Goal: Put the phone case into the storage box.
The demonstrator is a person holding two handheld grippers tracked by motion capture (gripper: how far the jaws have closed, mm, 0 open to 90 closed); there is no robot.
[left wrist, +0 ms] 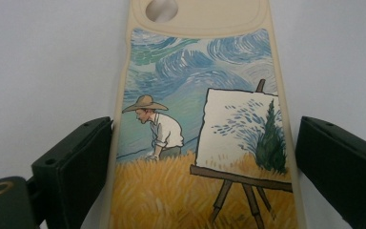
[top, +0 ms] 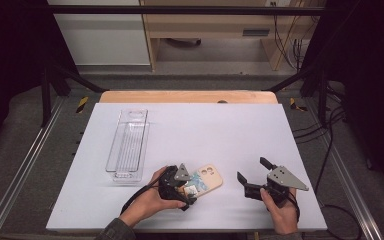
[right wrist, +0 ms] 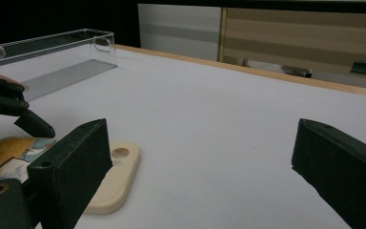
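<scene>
the left gripper (top: 190,187) straddles a painted phone case (top: 209,178) lying flat near the front of the tabletop (top: 220,130), jaws spread beside its edges. the right gripper (top: 252,176) hovers wide apart nearby. a clear tray (top: 128,145) sits left.

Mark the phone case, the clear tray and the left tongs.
phone case (left wrist: 195,143), left gripper view, painted back.
clear tray (top: 127,145), high view, ribbed floor.
left tongs (top: 192,192), high view, between the tips.

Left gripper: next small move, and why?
Probably close the left gripper on the phone case. Its jaws stand open either side of the case, one near an edge, the other with a gap, and the case lies flat on the table. Nothing is gripped yet.
</scene>
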